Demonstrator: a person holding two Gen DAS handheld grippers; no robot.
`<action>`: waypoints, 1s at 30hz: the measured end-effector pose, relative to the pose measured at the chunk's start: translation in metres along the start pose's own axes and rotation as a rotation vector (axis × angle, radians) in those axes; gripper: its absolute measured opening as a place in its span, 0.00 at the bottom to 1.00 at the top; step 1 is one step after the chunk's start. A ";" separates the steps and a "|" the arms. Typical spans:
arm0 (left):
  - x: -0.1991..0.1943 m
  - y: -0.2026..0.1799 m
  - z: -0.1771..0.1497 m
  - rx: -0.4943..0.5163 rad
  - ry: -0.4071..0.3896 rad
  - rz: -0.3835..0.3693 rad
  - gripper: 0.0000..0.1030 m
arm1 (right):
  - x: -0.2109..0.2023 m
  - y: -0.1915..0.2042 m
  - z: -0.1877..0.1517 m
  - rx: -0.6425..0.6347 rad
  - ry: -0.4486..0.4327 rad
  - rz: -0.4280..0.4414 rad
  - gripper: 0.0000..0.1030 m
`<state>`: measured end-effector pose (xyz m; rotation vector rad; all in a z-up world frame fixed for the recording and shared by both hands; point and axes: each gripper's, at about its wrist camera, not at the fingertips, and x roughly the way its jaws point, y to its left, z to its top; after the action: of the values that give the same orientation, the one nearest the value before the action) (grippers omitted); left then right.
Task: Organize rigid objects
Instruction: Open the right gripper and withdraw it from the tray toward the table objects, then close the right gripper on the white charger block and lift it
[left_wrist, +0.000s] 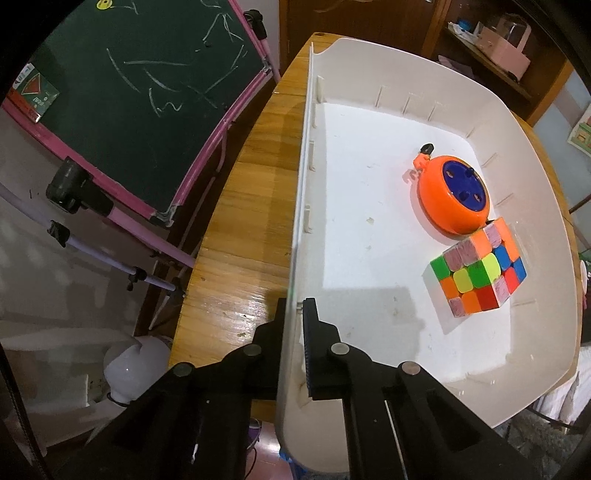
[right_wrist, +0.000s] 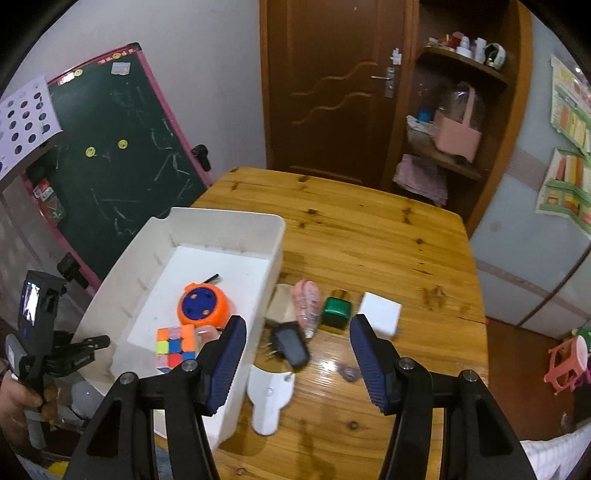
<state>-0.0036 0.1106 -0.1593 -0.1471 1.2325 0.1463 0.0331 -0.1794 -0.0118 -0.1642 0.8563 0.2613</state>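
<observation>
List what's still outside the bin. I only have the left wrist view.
Observer: On the table beside the bin lie a black adapter, a pink item, a green box, a white box and a white scoop.
Operator: Report the right gripper.
Observer: The right gripper hovers open above the adapter, holding nothing.
Operator: Say what lies behind the adapter.
Observer: A tan box, close by the bin's wall.
</observation>
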 end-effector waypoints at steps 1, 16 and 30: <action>0.000 0.000 0.000 -0.001 -0.001 0.001 0.06 | -0.002 -0.002 -0.001 -0.004 -0.007 -0.008 0.55; 0.004 0.002 -0.001 0.002 0.008 -0.004 0.06 | -0.023 -0.038 -0.009 0.020 -0.093 -0.111 0.55; 0.009 0.003 -0.001 0.018 0.045 -0.011 0.06 | 0.024 -0.087 -0.024 0.125 0.039 -0.116 0.56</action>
<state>-0.0022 0.1135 -0.1678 -0.1424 1.2770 0.1229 0.0561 -0.2645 -0.0425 -0.1023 0.8961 0.0959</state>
